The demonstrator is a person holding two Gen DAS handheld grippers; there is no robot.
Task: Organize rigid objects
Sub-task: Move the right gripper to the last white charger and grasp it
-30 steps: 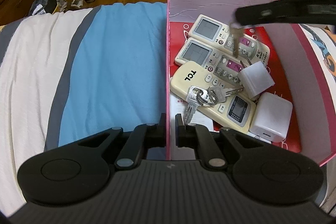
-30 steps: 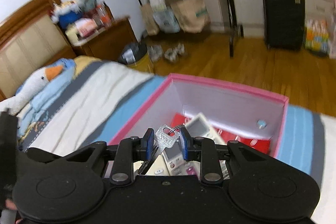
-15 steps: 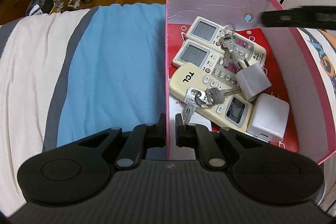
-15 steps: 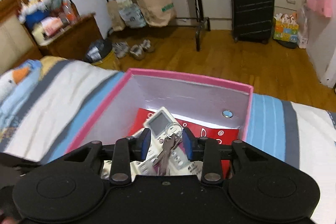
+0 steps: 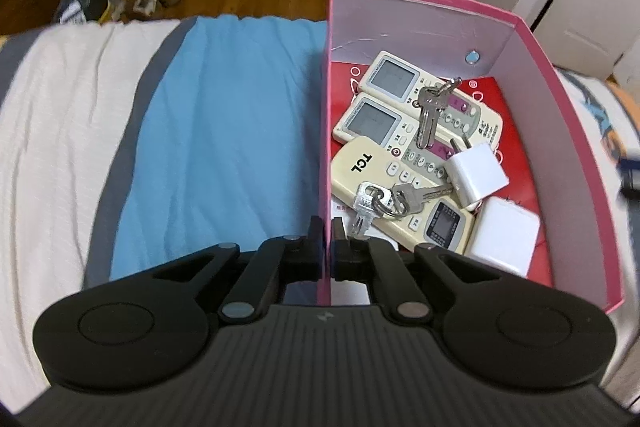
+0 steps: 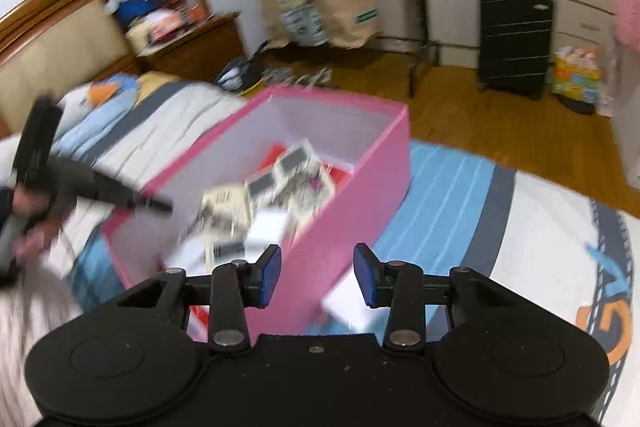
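A pink box (image 5: 568, 131) sits on the bed and holds three cream remotes (image 5: 362, 163), two white chargers (image 5: 476, 173) and two key bunches. One key bunch (image 5: 430, 111) lies on the far remotes, the other (image 5: 380, 199) on the TCL remote. My left gripper (image 5: 328, 241) is shut on the box's left wall near its front corner. My right gripper (image 6: 318, 273) is open and empty, above the box's right outer wall (image 6: 344, 227); that view is blurred.
The bed has a blue, white and grey striped cover (image 5: 224, 131). A white flat item (image 6: 346, 307) lies beside the box. Beyond the bed are a wooden floor, a nightstand (image 6: 192, 43), paper bags and a black suitcase (image 6: 514, 39).
My right gripper opened and let the key bunch fall onto the far remotes, then drew back out of the box toward its right side. My left gripper kept its hold on the wall.
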